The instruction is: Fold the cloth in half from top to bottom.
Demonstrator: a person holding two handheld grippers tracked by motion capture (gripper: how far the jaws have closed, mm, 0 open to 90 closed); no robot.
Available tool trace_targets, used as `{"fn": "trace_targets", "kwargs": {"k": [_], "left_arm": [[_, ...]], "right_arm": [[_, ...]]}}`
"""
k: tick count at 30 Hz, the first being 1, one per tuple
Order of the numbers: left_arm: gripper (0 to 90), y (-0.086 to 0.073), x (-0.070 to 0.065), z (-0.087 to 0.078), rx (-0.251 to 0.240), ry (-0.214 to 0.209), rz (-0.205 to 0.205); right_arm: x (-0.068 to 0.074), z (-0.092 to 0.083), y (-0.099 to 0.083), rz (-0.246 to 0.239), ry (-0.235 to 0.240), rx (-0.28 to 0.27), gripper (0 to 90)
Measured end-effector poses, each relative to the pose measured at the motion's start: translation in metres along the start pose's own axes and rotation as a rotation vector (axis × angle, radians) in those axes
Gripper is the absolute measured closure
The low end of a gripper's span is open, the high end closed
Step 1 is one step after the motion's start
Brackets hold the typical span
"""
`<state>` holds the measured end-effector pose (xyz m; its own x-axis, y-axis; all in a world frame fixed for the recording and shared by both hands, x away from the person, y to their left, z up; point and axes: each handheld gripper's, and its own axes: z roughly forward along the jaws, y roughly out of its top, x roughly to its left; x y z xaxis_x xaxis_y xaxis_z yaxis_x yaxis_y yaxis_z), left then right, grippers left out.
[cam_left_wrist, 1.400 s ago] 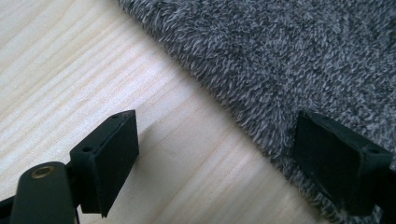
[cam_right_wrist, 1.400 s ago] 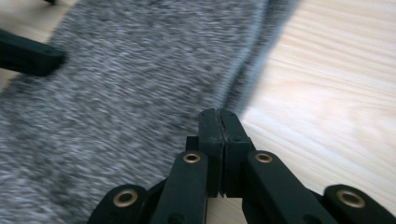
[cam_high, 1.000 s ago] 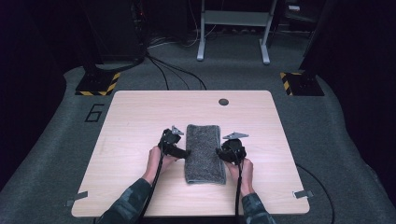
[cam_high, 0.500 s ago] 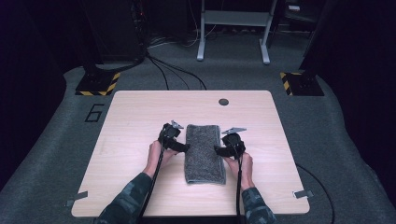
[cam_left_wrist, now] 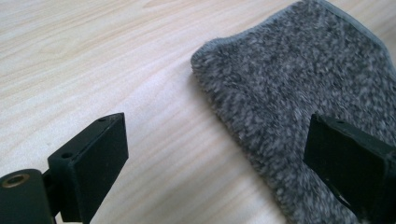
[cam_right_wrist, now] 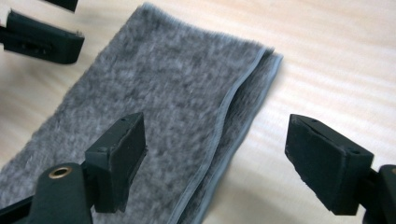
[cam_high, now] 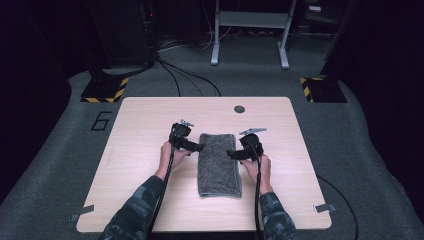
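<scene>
towel (cam_high: 218,164) folded flat; both hand-held grippers (cam_high: 200,147) (cam_high: 231,154) drawn back off edges, jaws just opened, empty.

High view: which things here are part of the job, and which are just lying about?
Part of the job:
- folded grey towel, mid-table
- left gripper, jaws open beside the towel's left edge
- right gripper, jaws just opened, nothing between them

Lying about:
- dark round disc near the table's far edge
- hazard-striped bases on the floor
- grey frame legs behind

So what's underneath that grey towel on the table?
The folded grey towel lies flat on the wooden table. At its edge a second layer of the same cloth shows beneath the top one. Anything between the layers is hidden.
</scene>
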<state>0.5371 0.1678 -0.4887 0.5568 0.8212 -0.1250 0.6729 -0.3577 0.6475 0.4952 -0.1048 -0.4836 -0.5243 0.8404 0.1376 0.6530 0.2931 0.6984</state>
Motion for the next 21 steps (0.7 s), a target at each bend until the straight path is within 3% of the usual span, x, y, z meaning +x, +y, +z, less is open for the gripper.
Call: {"fn": "trace_targets", "kwargs": {"k": [7, 13, 16, 18, 21], "left_arm": [[8.1, 0.010, 0.008, 0.008, 0.006, 0.010, -0.015], [13.3, 0.017, 0.012, 0.021, 0.023, 0.007, -0.038], [15.2, 0.018, 0.011, 0.027, 0.035, 0.010, -0.031], [16.3, 0.019, 0.008, 0.030, 0.054, 0.042, 0.006], [19.5, 0.020, 0.006, 0.034, 0.062, 0.046, 0.017]], "right_arm": [[-0.004, 0.010, 0.018, 0.002, -0.021, 0.024, 21.5], [-0.011, 0.025, 0.029, 0.026, -0.033, 0.043, 32.5], [-0.015, 0.033, 0.034, 0.035, -0.055, 0.045, 38.1], [-0.020, 0.038, 0.037, 0.058, -0.061, 0.042, 43.1], [-0.023, 0.042, 0.041, 0.081, -0.072, 0.038, 48.3]]}}
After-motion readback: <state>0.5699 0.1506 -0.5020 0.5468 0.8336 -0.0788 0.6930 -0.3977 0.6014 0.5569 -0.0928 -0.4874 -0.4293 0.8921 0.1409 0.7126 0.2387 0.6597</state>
